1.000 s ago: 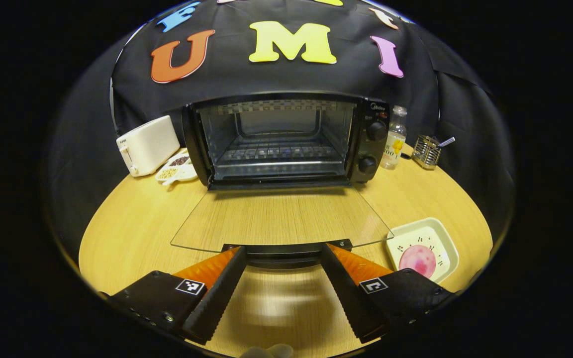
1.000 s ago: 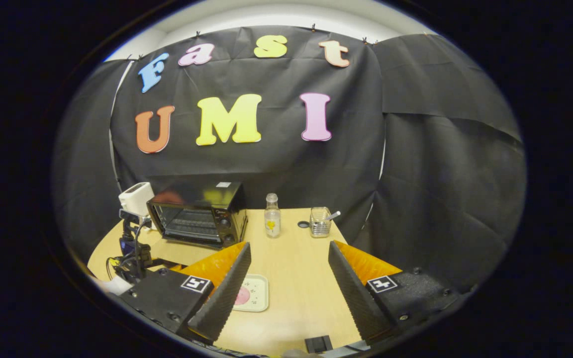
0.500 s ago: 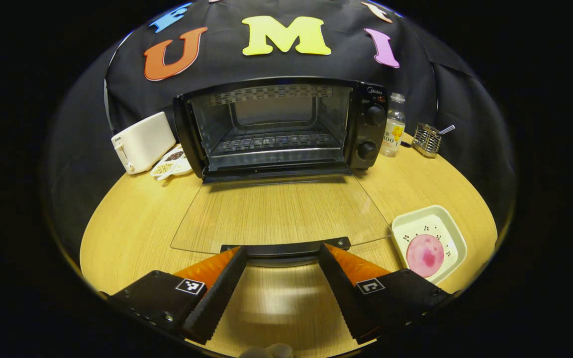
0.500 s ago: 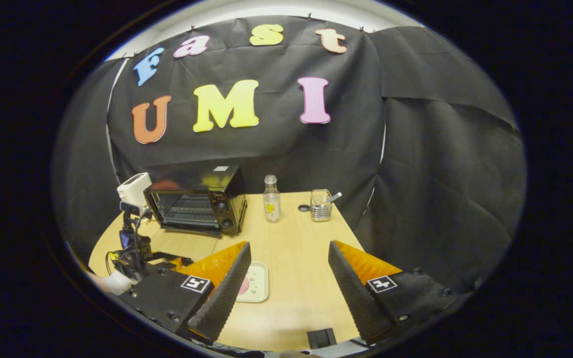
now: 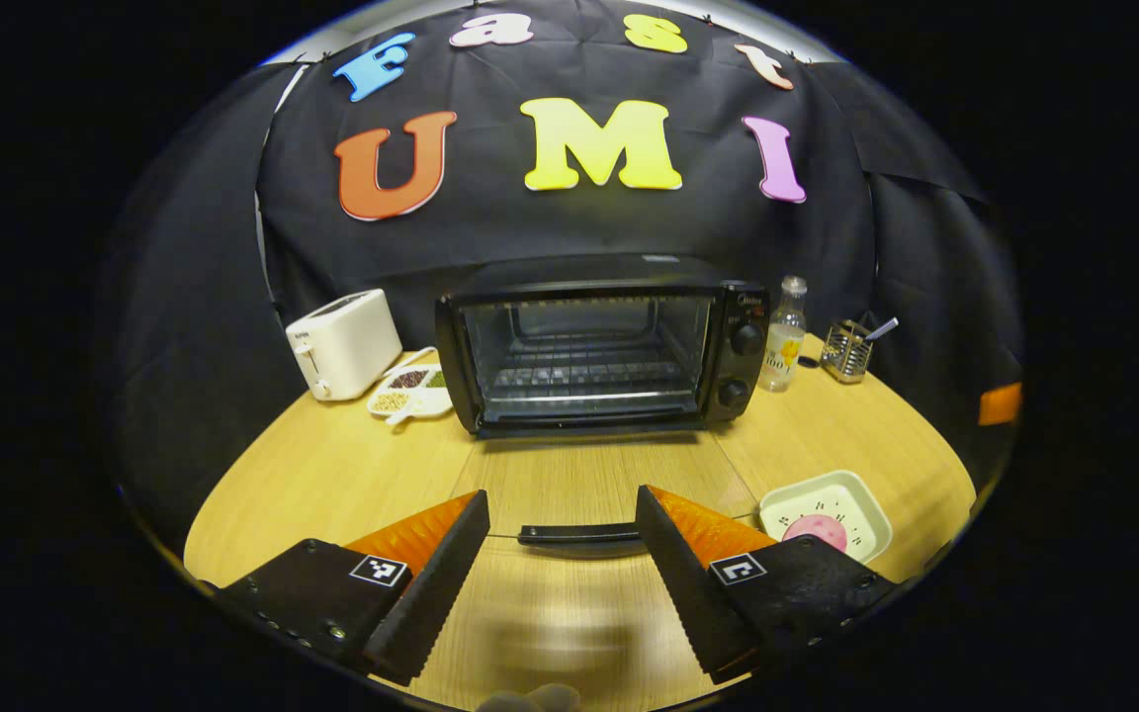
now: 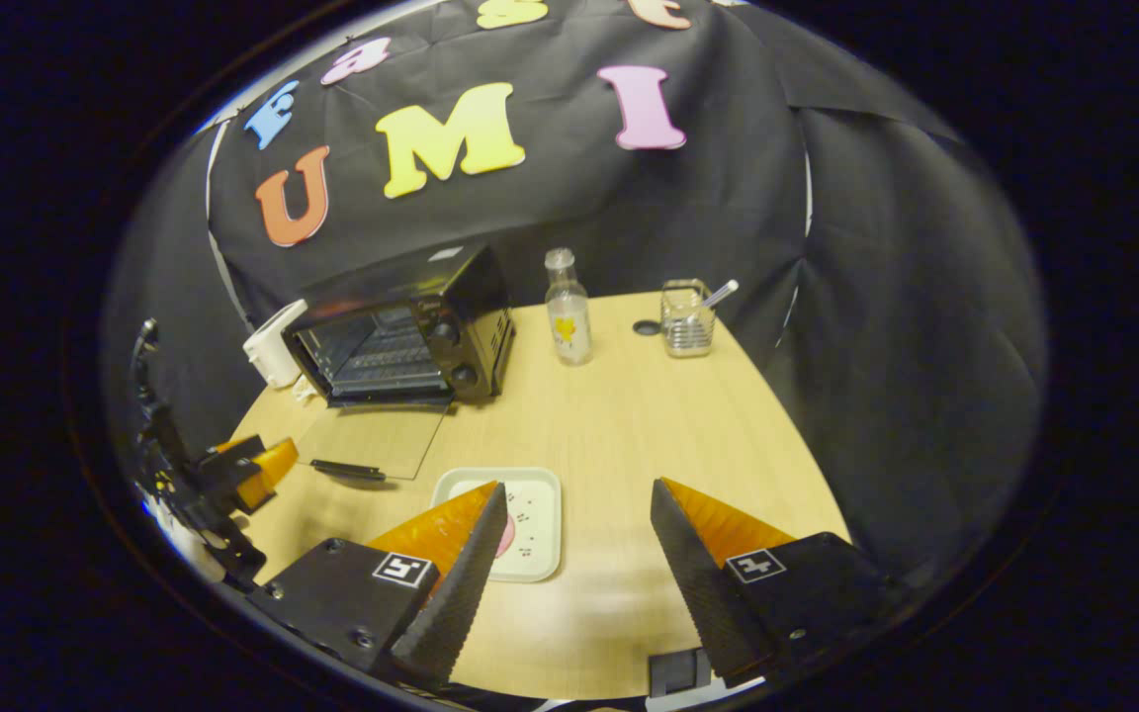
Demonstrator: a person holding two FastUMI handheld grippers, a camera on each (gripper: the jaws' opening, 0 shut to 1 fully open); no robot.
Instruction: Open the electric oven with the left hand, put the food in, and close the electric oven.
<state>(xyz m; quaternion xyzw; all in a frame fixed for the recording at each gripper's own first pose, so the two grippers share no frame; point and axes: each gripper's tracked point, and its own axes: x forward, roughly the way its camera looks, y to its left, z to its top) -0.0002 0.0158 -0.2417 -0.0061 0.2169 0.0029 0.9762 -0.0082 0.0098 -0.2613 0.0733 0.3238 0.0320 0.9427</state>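
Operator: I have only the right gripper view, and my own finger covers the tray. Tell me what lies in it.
Observer: One round pink food lies in the white tray.
Operator: Report the left tongs.
Observer: The left tongs are open; neither finger presses the door handle.
Operator: Name what sits beside the toaster.
Observer: A divided dish of grains, between the toaster and the oven.

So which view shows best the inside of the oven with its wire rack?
The left gripper view: it faces the open oven straight on, so the wire rack shows across its width. The right gripper view sees the oven from the side and farther off, so the rack looks slanted and small.
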